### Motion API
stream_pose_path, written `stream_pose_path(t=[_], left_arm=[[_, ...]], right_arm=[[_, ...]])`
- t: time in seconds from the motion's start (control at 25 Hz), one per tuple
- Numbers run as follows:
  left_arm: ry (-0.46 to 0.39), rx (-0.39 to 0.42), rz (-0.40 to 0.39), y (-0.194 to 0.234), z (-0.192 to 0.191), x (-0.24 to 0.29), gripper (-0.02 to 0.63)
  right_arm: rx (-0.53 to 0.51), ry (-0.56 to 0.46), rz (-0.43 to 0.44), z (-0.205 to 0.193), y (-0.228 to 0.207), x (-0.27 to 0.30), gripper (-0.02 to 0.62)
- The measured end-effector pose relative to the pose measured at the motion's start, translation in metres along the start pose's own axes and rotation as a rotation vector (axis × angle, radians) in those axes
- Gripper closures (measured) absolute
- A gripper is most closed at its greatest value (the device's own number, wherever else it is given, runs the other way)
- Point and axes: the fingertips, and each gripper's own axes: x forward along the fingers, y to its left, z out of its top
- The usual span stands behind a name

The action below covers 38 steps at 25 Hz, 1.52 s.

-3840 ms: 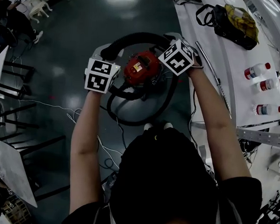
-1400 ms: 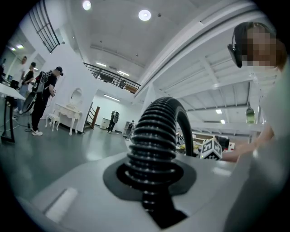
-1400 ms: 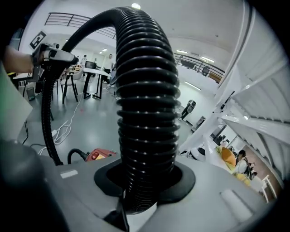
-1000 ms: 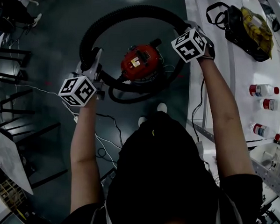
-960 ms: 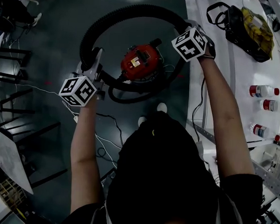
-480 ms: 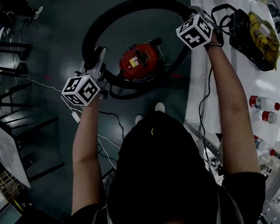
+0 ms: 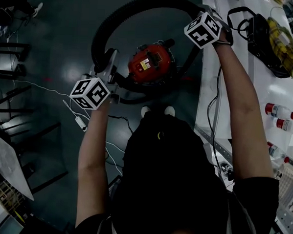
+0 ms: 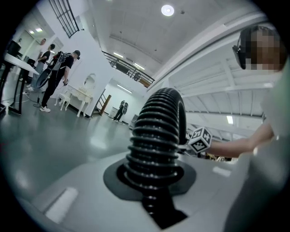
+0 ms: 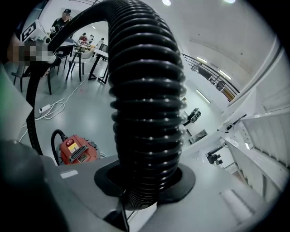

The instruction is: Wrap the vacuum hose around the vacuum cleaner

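Left gripper [image 7: 108, 67] and right gripper [image 7: 210, 17] each clamp, jaws partly closed, on the ribbed black vacuum hose [image 7: 138, 2]. It arcs in a wide loop round the far side of the round red vacuum cleaner [image 7: 151, 64], which sits on the glossy dark floor [image 7: 58, 31]. A white table [image 7: 268, 84] bearing a black bag [image 7: 261, 34] crowds the right.

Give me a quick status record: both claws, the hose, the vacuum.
left claw: closed on the hose, to the left of the vacuum cleaner
right claw: closed on the hose further along, by the white table
hose: the held span arcs between the claws around the vacuum cleaner's far side; another loop lies at its base
vacuum cleaner: red, on the dark floor
wrap: held span not yet laid down
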Motion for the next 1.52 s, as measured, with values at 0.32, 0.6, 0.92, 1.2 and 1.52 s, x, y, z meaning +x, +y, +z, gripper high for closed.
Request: stream_pose_path(t=[0.32, 0.6, 0.92, 1.2, 1.52], left_arm=[[0.023, -0.057, -0.054, 0.037, -0.013, 0.011, 0.521], [0.082, -0.041, -0.013, 0.052, -0.042, 0.029, 0.509], [0.133, -0.001, 0.071, 0.071, -0.069, 0.038, 0.469], [0.236, 0.250, 0.122, 0.080, -0.068, 0.050, 0.376], [0.324, 0.558, 0.041, 0.051, -0.052, 0.084, 0.370]], right_arm=[[0.042, 0.016, -0.015, 0.019, 0.011, 0.007, 0.463], [0.126, -0.012, 0.053, 0.022, 0.006, 0.030, 0.465], [0.104, -0.059, 0.112, 0.031, 0.007, 0.050, 0.466], [0.067, -0.134, 0.171, 0.034, 0.018, 0.053, 0.468], [0.081, -0.192, 0.246, 0.044, 0.041, 0.053, 0.468]])
